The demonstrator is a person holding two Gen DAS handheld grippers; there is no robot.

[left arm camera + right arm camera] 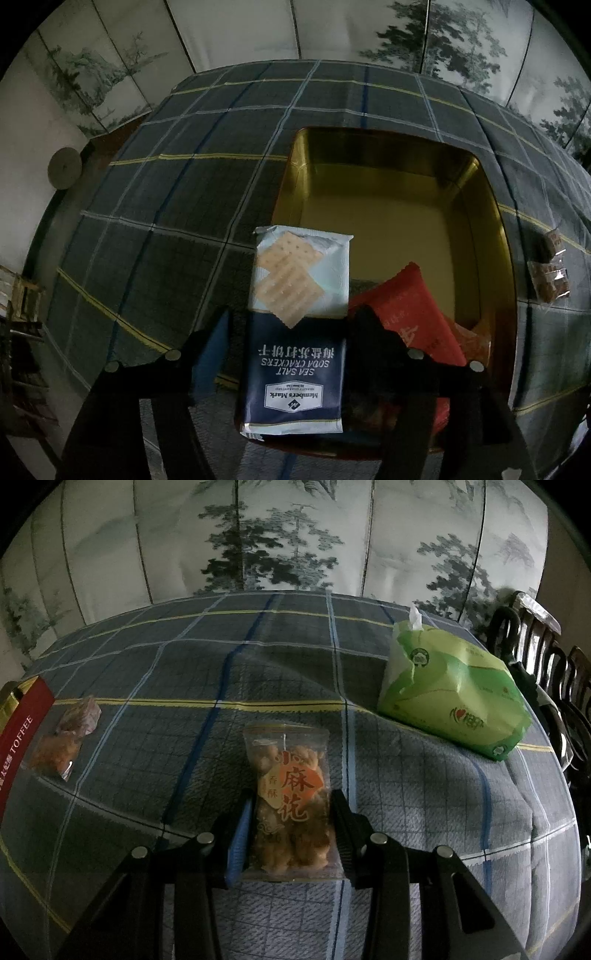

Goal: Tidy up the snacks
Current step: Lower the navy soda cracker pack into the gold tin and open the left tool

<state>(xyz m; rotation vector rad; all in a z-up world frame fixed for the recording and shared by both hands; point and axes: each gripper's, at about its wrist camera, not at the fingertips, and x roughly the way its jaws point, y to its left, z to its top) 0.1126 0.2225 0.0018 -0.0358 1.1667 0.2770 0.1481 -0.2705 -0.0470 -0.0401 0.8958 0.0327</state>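
Observation:
My left gripper (pixel 291 332) is shut on a blue and white soda cracker pack (pixel 295 325), held over the near left corner of the open gold tin (pixel 495 206). A red snack packet (pixel 406 310) lies inside the tin at its near side. My right gripper (pixel 291 823) is shut on a clear bag of fried dough twists (pixel 291 805), low over the plaid tablecloth. A small clear snack bag (pixel 64 738) lies at the left next to the tin's red wall (pixel 18 734); small bags also show in the left wrist view (pixel 550 273).
A green tissue pack (pixel 450 686) lies at the back right of the table. Dark wooden chairs (pixel 546 657) stand past the right edge. A folding screen with painted trees (pixel 280 535) stands behind the table.

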